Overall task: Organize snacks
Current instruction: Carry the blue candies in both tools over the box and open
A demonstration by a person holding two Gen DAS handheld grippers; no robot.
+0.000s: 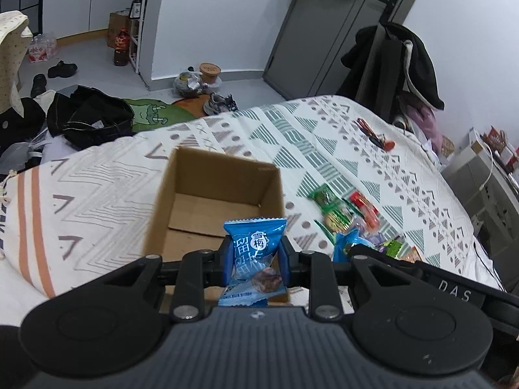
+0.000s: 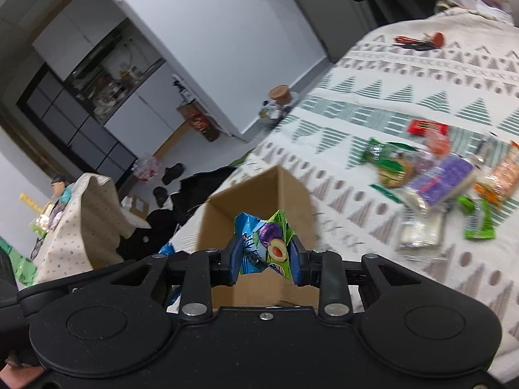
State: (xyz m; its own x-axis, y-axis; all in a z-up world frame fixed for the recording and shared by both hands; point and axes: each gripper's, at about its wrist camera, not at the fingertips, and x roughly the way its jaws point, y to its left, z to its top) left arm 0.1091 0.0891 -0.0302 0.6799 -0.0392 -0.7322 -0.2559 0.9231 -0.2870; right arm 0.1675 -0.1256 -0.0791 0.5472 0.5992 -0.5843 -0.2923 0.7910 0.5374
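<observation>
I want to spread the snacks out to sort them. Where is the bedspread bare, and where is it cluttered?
Bare: the stretch left of the cardboard box, and the far bedspread between the box and the red item. Crowded: the snack pile right of the box.

A bed (image 1: 227,136) under a white blanket patterned with green and grey triangles carries an open brown cardboard box (image 1: 214,194), a loose heap of bright snack packets (image 2: 434,175) beside it, and a small red-and-black item (image 1: 376,136) toward its far edge.
</observation>
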